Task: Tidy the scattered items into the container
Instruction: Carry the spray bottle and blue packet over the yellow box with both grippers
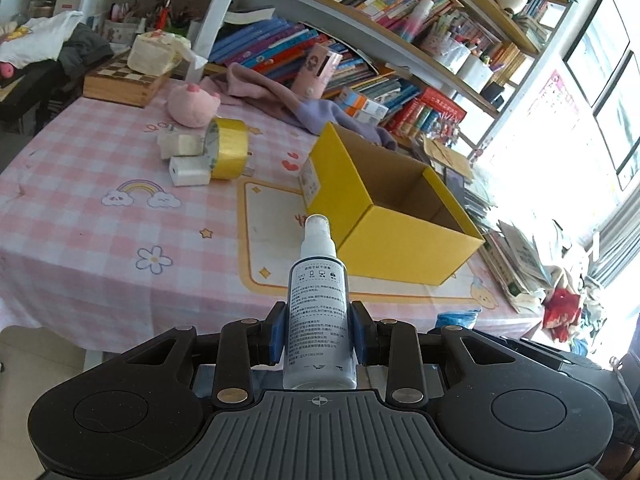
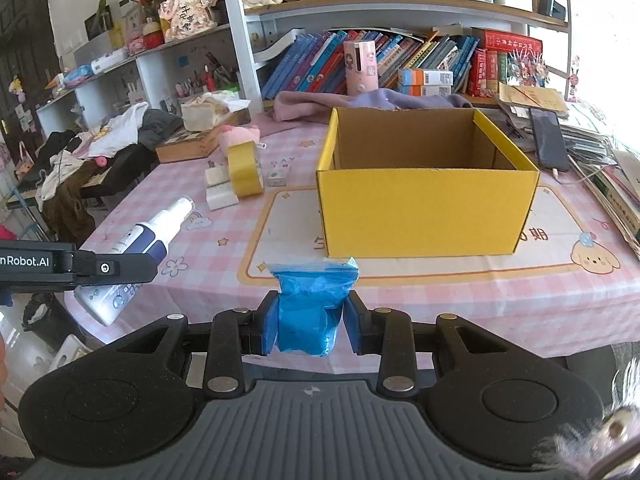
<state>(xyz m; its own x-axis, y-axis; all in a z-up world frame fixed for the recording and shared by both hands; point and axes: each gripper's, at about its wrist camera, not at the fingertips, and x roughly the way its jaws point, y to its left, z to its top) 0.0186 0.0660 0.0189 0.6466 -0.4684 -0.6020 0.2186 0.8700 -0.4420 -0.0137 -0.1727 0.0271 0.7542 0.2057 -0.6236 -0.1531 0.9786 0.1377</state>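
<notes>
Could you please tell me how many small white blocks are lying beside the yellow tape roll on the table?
3: one white block in front of the tape roll, another behind it on the roll's left, and a smaller one at the roll's right; more may be hidden.

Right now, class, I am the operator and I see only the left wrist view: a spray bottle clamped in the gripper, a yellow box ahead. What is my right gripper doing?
Observer: The right gripper is shut on a blue plastic bag.
Operator: Is anything in the yellow box?
Observer: The right wrist view shows what it can see of the yellow box bare inside; its floor is hidden.
Operator: What lies beyond the box?
Observer: A dark phone on stacked books.
</notes>
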